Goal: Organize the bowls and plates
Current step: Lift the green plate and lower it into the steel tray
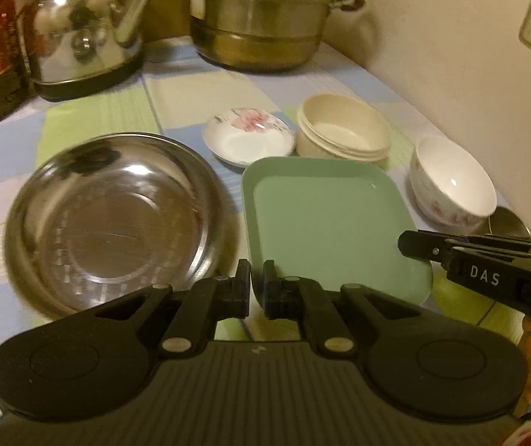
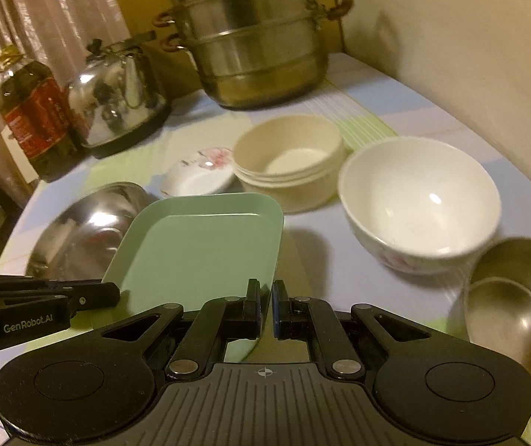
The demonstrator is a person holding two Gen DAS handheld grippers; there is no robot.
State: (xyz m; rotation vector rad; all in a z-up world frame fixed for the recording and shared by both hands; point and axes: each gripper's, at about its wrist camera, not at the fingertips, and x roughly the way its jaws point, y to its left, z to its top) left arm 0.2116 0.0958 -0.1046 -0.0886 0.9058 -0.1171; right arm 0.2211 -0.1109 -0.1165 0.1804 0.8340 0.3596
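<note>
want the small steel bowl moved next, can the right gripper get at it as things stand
Probably not right away. The right gripper is shut on the green plate, so it must let go first. Otherwise the small steel bowl sits close on its right, open side up, with nothing over it.

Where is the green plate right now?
The green plate sits mid-table in both views, between the big steel bowl and the white bowl, its near edge clamped by both grippers.

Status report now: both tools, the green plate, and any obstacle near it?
Left tool and right tool both shut on near rim of green plate. Large steel basin close on plate's left, white bowl on its right.
</note>
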